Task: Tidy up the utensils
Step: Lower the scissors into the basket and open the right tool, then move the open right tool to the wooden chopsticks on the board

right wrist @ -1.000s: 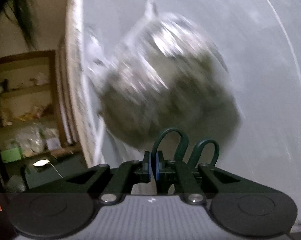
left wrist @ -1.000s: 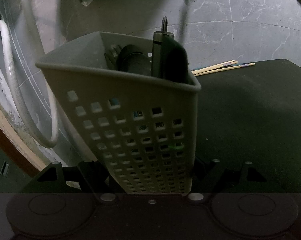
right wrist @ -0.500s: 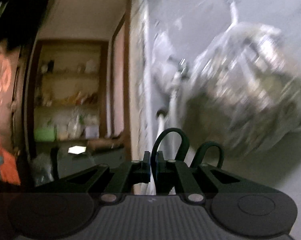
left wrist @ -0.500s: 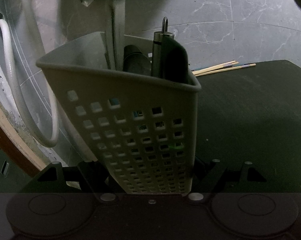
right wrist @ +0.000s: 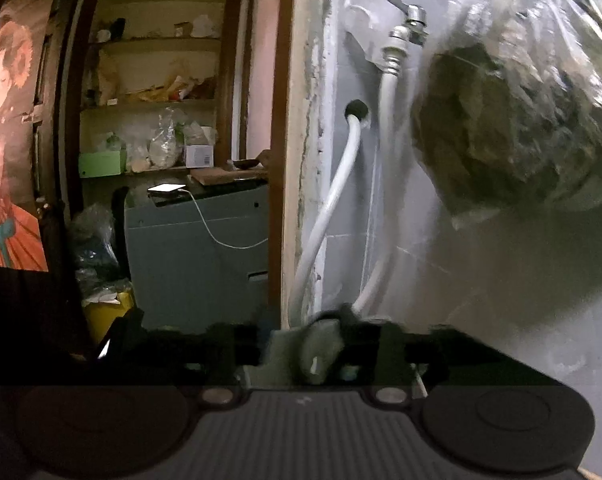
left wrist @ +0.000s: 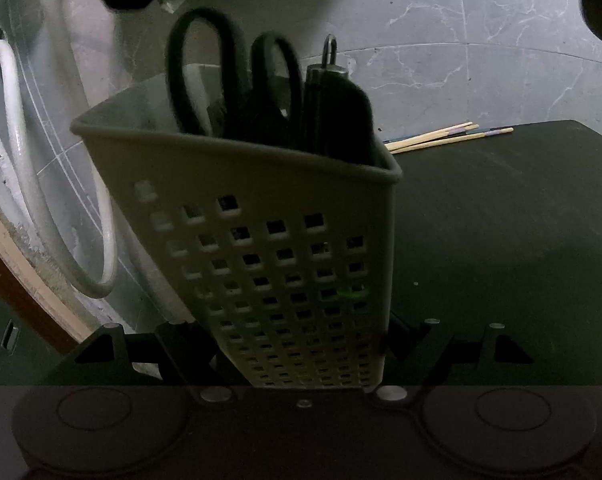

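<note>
So the left gripper (left wrist: 303, 354) has its fingers clamped on the lower sides of the perforated grey utensil caddy (left wrist: 261, 240), which sits tilted right in front of it, its bottom down between the fingertips and its rim leaning away toward the tiled wall. Sticking up out of the caddy, just past the near rim, are the black scissors (left wrist: 229, 80), handle loops up, and right beside them on the right a dark-handled utensil with a metal cap and hanging ring (left wrist: 329, 92); something else dark sits behind them but it's too murky to tell what. Farther ahead and off to the right of that gripper, a few wooden chopsticks (left wrist: 445, 138) lie on the dark surface (left wrist: 501, 240), well apart from the caddy. To its left a white hose (left wrist: 21, 160) loops down the wall. The right gripper (right wrist: 307, 356) is hovering above the caddy, its jaws opening with nothing pinched between them; directly below its fingertips you can just see a bit of the caddy and a blurry handle top. Ahead of it are a tap (right wrist: 409, 28) with the hose, and up to the right a plastic bag of something dark green (right wrist: 521, 112).
</note>
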`<state>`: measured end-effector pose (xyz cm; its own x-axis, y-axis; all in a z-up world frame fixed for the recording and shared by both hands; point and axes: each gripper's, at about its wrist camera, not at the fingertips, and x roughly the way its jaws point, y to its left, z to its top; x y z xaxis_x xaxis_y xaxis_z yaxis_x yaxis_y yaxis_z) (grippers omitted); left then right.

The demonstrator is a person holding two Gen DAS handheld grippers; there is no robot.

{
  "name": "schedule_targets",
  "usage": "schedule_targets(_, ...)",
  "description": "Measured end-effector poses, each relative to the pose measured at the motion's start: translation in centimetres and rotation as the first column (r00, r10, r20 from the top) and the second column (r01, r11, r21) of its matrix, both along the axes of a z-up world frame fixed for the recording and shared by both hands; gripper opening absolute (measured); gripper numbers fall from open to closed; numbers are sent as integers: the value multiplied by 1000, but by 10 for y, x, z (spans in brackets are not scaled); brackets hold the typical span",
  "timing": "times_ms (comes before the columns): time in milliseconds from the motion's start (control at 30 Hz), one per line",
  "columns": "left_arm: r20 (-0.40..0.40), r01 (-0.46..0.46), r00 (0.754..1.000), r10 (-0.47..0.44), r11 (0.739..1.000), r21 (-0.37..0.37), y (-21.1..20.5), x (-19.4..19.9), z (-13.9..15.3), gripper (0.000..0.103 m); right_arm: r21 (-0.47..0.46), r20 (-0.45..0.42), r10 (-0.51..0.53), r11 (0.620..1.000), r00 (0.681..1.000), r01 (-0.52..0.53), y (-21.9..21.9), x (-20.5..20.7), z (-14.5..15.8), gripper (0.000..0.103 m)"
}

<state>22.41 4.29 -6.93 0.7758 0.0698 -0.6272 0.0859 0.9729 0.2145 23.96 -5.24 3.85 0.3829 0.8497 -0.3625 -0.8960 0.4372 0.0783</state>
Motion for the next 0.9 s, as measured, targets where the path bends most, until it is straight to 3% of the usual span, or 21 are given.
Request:
schedule_targets(100,0,0,1000,0,1000,1,-1,0,0,81,35,-39,-51,998,998,53,-20,5,1,67)
schedule_targets(233,-3,-4,1000,4,1000,2,-1,1,0,81,94,-108,-194,974,975,205,-62,14,0,99)
schedule_targets(333,-7,-7,1000,7,1000,6,-2,3,0,82,87,-184,-322,936,929,342,-93,25,-11,103)
schedule_targets(467,-12,-14,1000,14,1000,9,-4,4,1,82,-1,-275,-497,856,823,517,-125,47,-38,103)
schedule_targets(567,-15,-24,1000,24,1000,7,-5,5,2,82,-54,-321,-559,817,765,574,-146,65,-59,103)
schedule_targets(733,-15,-47,999,47,999,7,-9,7,3,82,-122,-346,-612,781,711,613,-176,116,-100,103)
schedule_targets(900,-12,-82,997,82,997,7,-17,8,2,82,-185,-386,-670,729,634,659,-212,178,-139,103)
